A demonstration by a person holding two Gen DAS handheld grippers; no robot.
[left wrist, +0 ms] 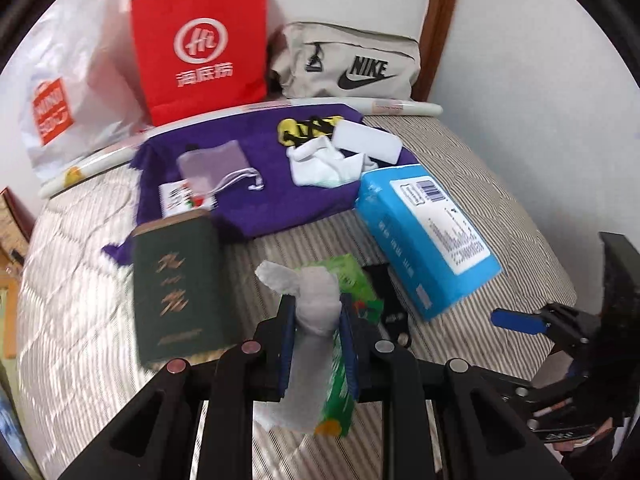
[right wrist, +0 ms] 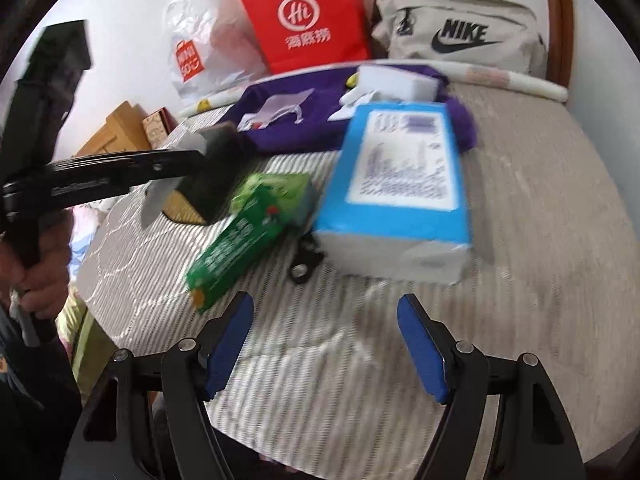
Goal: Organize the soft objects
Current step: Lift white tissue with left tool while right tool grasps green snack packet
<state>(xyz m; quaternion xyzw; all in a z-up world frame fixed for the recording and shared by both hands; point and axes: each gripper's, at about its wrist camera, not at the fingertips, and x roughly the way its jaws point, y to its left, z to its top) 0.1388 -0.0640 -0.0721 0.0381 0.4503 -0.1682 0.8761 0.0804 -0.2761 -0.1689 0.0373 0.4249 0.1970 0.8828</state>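
Observation:
My left gripper (left wrist: pixel 317 304) is shut on a grey-white soft cloth (left wrist: pixel 280 276), which hangs limp between the blue pads just above the striped bed (left wrist: pixel 460 344). Behind it lie a green box (left wrist: pixel 352 276) and a dark green case (left wrist: pixel 172 284). Farther back, a purple cloth (left wrist: pixel 256 200) carries white socks (left wrist: pixel 324 164), a grey drawstring pouch (left wrist: pixel 216 164), a white block (left wrist: pixel 368 140) and a yellow-black item (left wrist: pixel 308 128). My right gripper (right wrist: pixel 328 340) stands open over bare bedding, near the green box (right wrist: pixel 248 228) and a blue tissue pack (right wrist: pixel 400 184). The cloth (right wrist: pixel 154 202) also shows at the left there.
A red paper bag (left wrist: pixel 200 48), a white plastic bag (left wrist: pixel 68 92) and a beige Nike bag (left wrist: pixel 348 64) stand against the wall at the bed's far edge. A small black object (right wrist: pixel 304 264) lies beside the blue pack. Wooden boxes (right wrist: pixel 120 128) sit off the bed's left side.

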